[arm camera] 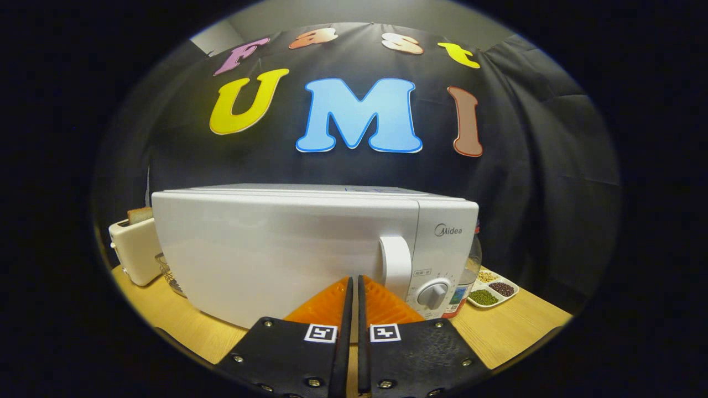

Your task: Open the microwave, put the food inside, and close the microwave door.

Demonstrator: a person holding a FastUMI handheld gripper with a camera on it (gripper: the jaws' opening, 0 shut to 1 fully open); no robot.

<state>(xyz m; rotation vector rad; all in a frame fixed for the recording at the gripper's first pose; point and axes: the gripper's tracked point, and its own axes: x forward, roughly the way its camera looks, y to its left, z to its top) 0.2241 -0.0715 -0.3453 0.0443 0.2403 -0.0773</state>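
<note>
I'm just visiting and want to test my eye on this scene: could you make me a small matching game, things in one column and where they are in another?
Things:
1. toaster
2. handle
3. tray of beans
4. gripper

Places:
A. on the microwave door, beside the dial
B. past the microwave's dial side
C. fingers closed, just before the door
D. past the microwave's other side

Pairs: 1-D, 2-A, 3-B, 4-C
</note>
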